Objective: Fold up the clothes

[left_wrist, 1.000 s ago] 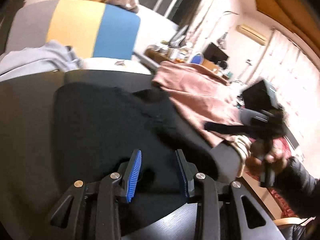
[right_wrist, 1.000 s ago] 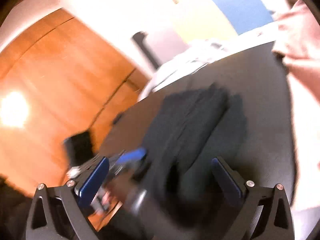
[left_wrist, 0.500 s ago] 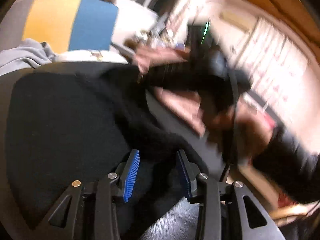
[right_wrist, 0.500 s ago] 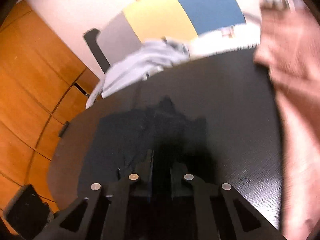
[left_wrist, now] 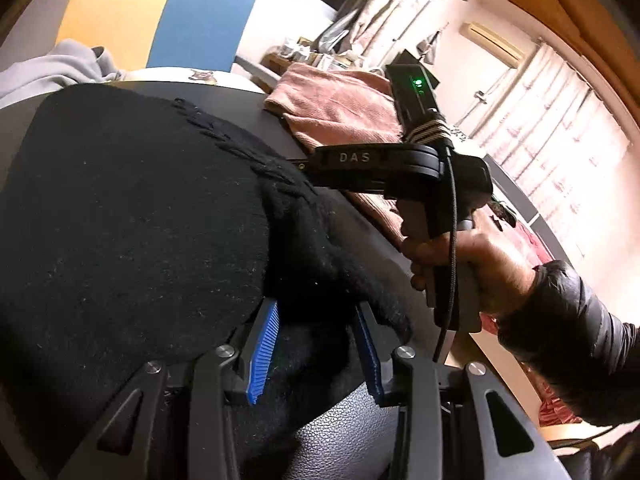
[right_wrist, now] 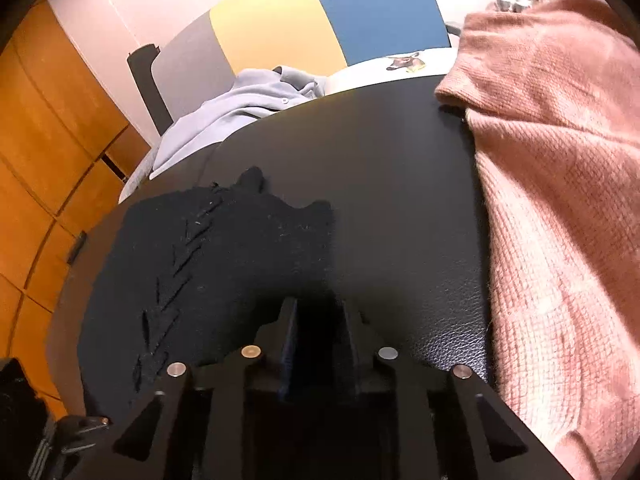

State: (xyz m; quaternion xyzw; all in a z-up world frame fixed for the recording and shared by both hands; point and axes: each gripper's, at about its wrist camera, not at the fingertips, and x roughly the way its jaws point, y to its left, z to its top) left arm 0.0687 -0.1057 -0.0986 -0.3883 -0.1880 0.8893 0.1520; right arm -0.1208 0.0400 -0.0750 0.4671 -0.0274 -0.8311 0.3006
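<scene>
A black knit sweater [left_wrist: 132, 216] with a cable pattern lies on the dark leather table [right_wrist: 400, 184]. In the right wrist view the sweater [right_wrist: 224, 256] fills the lower left. My left gripper [left_wrist: 316, 340] has a fold of the black sweater between its blue pads, jaws partly closed on it. My right gripper [right_wrist: 318, 328] is shut on the sweater's right edge, low on the table; in the left wrist view its black body [left_wrist: 384, 168] reaches in from the right.
A pink knit sweater [right_wrist: 560, 184] lies on the table's right side. A pale blue garment [right_wrist: 244, 104] hangs at the far edge. A grey, yellow and blue headboard [right_wrist: 312, 20] stands behind. Wooden cabinets [right_wrist: 48, 132] are to the left.
The right gripper closed on the sweater's edge and moved down toward the table. The left gripper stays at the fold with cloth between its pads.
</scene>
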